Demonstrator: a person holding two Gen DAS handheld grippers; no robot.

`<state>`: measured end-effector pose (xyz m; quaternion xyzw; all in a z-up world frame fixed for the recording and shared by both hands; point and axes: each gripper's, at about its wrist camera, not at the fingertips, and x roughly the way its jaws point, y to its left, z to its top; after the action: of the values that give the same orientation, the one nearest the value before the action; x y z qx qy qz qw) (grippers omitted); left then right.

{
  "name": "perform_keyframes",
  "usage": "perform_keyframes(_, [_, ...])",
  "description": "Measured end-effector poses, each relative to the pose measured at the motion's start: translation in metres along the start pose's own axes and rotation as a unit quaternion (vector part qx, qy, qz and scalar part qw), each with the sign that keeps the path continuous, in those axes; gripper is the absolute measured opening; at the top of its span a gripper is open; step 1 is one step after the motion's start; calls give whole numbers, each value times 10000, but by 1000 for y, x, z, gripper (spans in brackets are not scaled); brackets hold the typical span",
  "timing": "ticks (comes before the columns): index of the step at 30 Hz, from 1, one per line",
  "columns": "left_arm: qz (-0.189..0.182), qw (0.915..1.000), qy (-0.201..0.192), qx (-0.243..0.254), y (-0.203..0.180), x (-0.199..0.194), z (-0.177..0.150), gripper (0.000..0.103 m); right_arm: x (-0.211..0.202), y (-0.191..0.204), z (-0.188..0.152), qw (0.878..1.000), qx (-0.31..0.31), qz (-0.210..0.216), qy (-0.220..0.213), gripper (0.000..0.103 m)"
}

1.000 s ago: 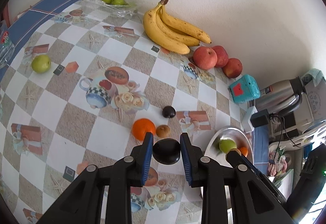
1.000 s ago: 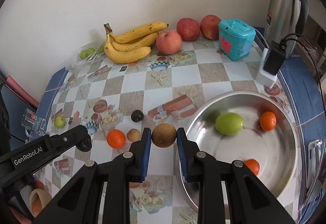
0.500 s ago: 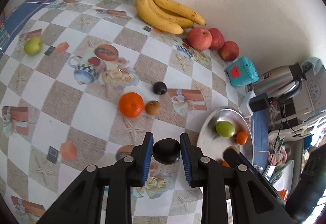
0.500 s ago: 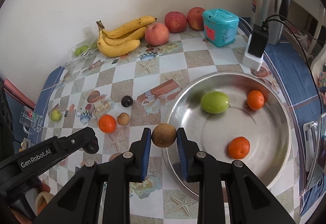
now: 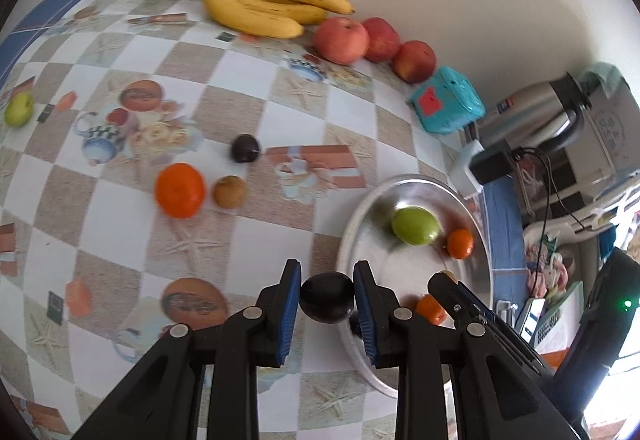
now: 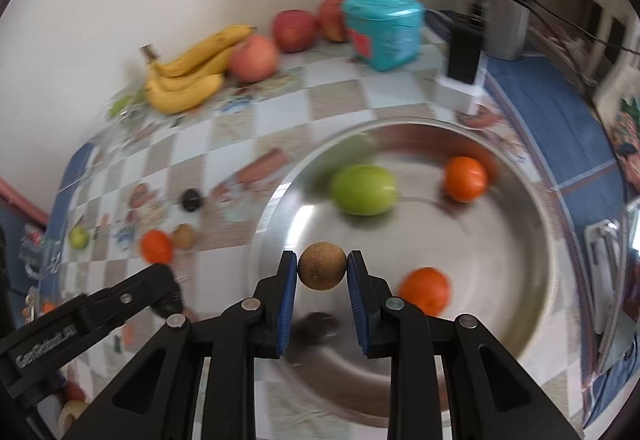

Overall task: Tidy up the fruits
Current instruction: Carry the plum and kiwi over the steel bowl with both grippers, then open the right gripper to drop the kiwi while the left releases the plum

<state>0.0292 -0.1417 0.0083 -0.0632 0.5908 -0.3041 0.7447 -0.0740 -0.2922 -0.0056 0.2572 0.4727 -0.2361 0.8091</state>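
Table: checked cloth (image 5: 248, 88) is carrying a steel bowl (image 6: 532, 240).
Left gripper (image 5: 327, 300): tilting down, clamping a dark plum (image 5: 327, 297), long axis crosswise.
Right gripper (image 6: 322, 272): tilting down over bowl, pinching a round brown fruit (image 6: 322, 271).

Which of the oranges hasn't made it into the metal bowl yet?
The orange on the checked tablecloth beside the small brown fruit. The other two oranges lie inside the metal bowl.
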Motion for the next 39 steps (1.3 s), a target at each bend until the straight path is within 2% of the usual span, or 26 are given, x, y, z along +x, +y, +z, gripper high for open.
perform_keyframes(6, [-79, 9999, 56, 122, -13, 11, -3, 29, -2, -27, 3, 9996, 136, -262, -27, 27])
perform_keyframes(13, [-165, 9996, 50, 226, -23, 22, -4, 29, -1, -46, 5, 9992, 279, -282, -55, 27])
perform_keyframes(17, [-195, 9994, 77, 290, -28, 30, -4, 29, 5, -46, 6, 9990, 196, -402, -28, 27])
perform_keyframes(29, [-98, 9982, 167, 570, -46, 47, -6, 30, 21, -52, 9, 9985, 311, -416, 152, 27])
perform_keyframes(39, [-117, 9981, 189, 581, -47, 50, -5, 31, 25, -51, 11, 9983, 295, -461, 196, 27])
